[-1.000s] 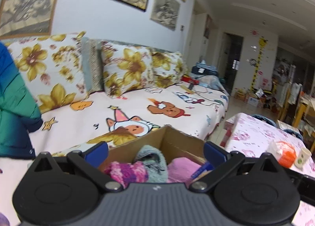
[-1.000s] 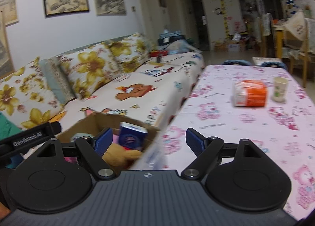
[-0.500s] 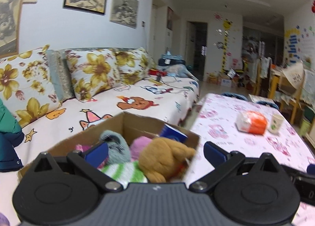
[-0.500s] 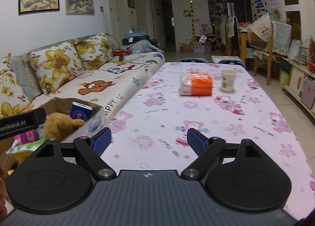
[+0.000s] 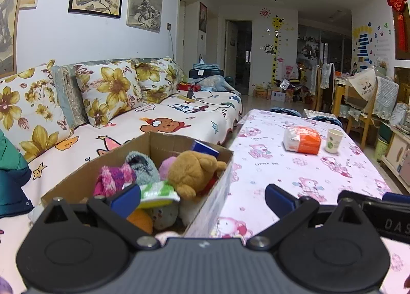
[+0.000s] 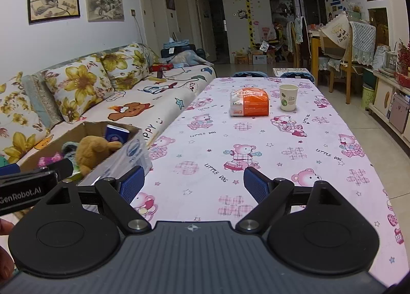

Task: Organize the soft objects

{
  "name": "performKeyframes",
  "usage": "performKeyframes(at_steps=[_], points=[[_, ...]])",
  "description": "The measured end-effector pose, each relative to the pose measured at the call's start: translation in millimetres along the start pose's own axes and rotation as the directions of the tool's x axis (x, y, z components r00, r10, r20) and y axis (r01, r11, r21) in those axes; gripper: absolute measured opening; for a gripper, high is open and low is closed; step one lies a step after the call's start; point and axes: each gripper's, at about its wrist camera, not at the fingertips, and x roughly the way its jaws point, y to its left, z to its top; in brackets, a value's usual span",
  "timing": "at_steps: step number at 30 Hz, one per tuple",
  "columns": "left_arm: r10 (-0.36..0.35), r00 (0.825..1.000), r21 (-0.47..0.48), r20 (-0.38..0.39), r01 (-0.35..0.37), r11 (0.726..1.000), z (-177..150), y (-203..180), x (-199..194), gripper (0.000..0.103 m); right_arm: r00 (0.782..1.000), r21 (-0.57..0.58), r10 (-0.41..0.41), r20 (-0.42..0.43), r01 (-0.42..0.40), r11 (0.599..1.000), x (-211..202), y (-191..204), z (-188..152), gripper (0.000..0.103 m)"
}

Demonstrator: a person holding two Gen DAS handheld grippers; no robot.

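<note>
A cardboard box (image 5: 212,196) stands at the table's left edge next to the sofa. It holds a brown plush bear (image 5: 194,173), a pink fuzzy sock (image 5: 112,181), a grey sock (image 5: 141,166), a green-striped soft item (image 5: 159,190) and a blue carton (image 5: 205,148). The box (image 6: 128,150) and the bear (image 6: 94,150) also show in the right wrist view. My left gripper (image 5: 202,198) is open and empty, just in front of the box. My right gripper (image 6: 193,182) is open and empty over the pink tablecloth (image 6: 256,145), right of the box.
An orange-and-white tissue pack (image 6: 249,103) and a paper cup (image 6: 288,96) stand at the table's far end. The sofa (image 5: 153,119) with flowered cushions runs along the left. Chairs (image 6: 333,63) and cabinets stand at the right.
Both grippers have swung right, from the sofa side toward the table. The box has shifted left in both views and the table's far end has come into view. Both stay open.
</note>
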Motion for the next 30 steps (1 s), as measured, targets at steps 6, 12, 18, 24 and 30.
performKeyframes(at_steps=[6,12,18,24,30], points=[[0.006,1.0,-0.009,0.014,-0.006,1.0,-4,10,-26,0.102,1.0,-0.007,0.03,0.007,-0.03,1.0,-22,6,-4,0.103],[0.014,0.999,-0.003,0.039,-0.014,1.0,-3,18,-49,0.102,0.998,-0.042,0.052,0.028,-0.051,0.998,-35,16,-6,0.103],[0.016,0.997,0.009,0.071,-0.016,1.0,-3,23,-69,0.102,0.997,-0.049,0.065,0.045,-0.062,0.997,-41,19,-7,0.103],[0.022,0.996,-0.002,0.089,-0.022,1.0,-5,30,-78,0.102,0.996,-0.064,0.072,0.056,-0.068,0.996,-44,22,-8,0.103],[0.025,0.995,-0.005,0.1,-0.024,1.0,-9,40,-83,0.102,0.995,-0.076,0.072,0.062,-0.067,0.995,-42,28,-11,0.103]])
